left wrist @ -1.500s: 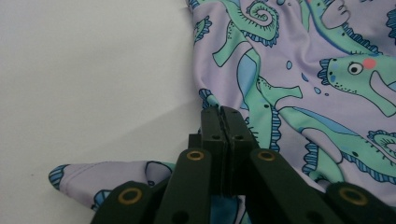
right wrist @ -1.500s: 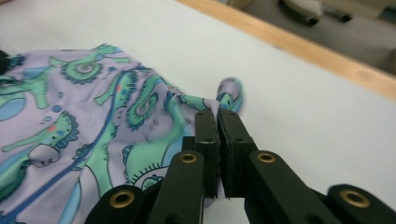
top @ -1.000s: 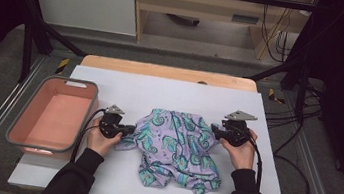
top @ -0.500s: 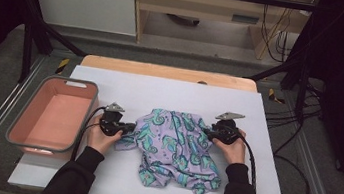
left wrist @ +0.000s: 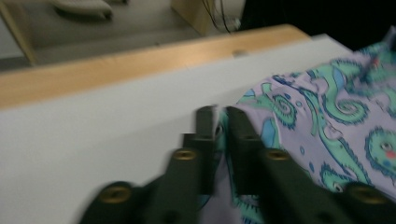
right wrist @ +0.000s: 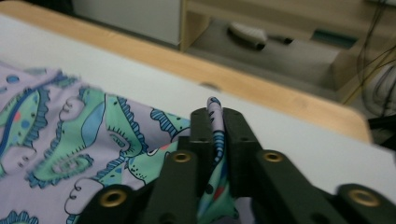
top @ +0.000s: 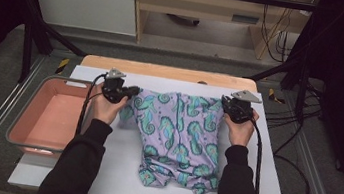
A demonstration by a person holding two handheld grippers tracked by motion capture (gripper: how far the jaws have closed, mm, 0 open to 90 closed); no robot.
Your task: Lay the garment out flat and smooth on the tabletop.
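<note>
Cloth (top: 177, 135), lilac with green seahorse print, lies mid-table (top: 115, 165), long axis running from far edge toward the person, top edge stretched flat across between both grippers, near end bunched in folds. Pink bin (top: 48, 118) sits at the table's left, well apart from the cloth. Left gripper (top: 130, 91) at the cloth's far left corner; left gripper view has its jaws nearly together with a thin fold of cloth (left wrist: 327, 121) in the slit, jaws just been opening, blurred, so can't tell if the pads press. Right gripper (top: 229, 107) at the far right corner; right gripper view shows its jaws closed on a pinched-up ridge of cloth (right wrist: 70, 140) poking above the tips, jaws just eased a little wider. High view gives the whole layout; gripper views give the pinches plus the wooden table edge (right wrist: 280, 93) behind
</note>
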